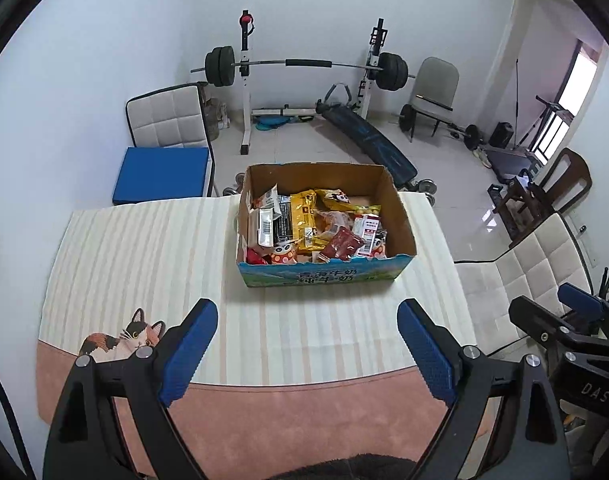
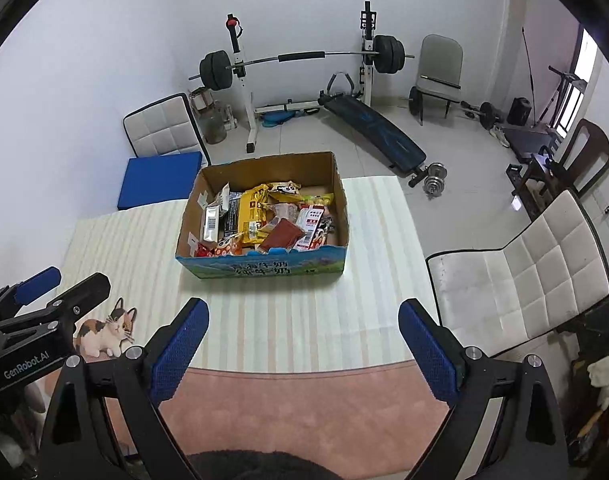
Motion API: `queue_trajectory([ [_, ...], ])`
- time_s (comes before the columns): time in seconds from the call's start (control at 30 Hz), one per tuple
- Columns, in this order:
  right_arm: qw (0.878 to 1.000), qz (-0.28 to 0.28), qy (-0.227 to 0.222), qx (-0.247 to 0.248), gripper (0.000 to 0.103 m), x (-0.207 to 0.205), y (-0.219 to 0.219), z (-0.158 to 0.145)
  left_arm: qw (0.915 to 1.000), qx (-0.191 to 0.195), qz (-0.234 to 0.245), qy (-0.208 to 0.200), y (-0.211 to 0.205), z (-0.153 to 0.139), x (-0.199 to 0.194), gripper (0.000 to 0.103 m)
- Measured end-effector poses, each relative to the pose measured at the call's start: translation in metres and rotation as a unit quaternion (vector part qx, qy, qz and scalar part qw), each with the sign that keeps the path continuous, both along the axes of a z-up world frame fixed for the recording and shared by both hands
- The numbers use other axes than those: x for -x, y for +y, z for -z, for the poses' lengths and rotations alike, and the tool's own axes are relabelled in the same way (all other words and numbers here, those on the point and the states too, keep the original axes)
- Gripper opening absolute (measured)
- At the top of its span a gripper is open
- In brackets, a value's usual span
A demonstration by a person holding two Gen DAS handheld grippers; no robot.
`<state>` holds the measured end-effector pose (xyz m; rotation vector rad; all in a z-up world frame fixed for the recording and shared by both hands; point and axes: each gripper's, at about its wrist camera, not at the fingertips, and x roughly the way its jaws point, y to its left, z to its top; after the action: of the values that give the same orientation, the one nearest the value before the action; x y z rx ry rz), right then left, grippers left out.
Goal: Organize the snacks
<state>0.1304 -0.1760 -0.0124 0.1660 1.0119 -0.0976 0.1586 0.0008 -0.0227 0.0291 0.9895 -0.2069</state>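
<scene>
One cardboard box (image 1: 324, 264) sits toward the table's (image 1: 144, 248) far edge, heaped with snack packets (image 1: 316, 224): yellow bags, a dark red pouch (image 1: 344, 245), barcoded wrappers. Both grippers, left (image 1: 306, 344) and right (image 2: 302, 344), hover above the near edge, jaws spread wide, holding nothing.

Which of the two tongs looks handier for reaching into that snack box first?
Probably the left tongs: the cardboard box sits almost straight ahead of them. From the right tongs it lies off to the left. Both are open and empty.
</scene>
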Motion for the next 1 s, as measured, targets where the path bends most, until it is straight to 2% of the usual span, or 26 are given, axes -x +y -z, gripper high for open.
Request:
queue_trajectory([
  [0.23,1.0,0.001,-0.007,-0.002,0.101,0.011,0.001,-0.004,1.0,0.007,0.0,-0.004,0.0,-0.001,0.009,0.093],
  [0.27,1.0,0.001,-0.008,0.002,0.101,0.011,0.001,-0.003,1.0,0.007,0.0,-0.003,0.0,0.0,0.009,0.101],
  [0.3,1.0,0.002,-0.01,0.005,0.101,0.01,0.002,-0.003,1.0,0.007,0.002,-0.005,0.0,0.0,0.01,0.103],
  [0.53,1.0,0.003,-0.02,0.018,0.101,0.0,0.005,0.002,0.9998,0.003,-0.009,-0.018,-0.002,0.004,0.007,0.103],
  [1.0,0.999,0.028,-0.03,0.035,0.102,-0.04,-0.012,0.015,0.9988,-0.019,-0.029,-0.034,-0.01,0.021,-0.033,0.103],
])
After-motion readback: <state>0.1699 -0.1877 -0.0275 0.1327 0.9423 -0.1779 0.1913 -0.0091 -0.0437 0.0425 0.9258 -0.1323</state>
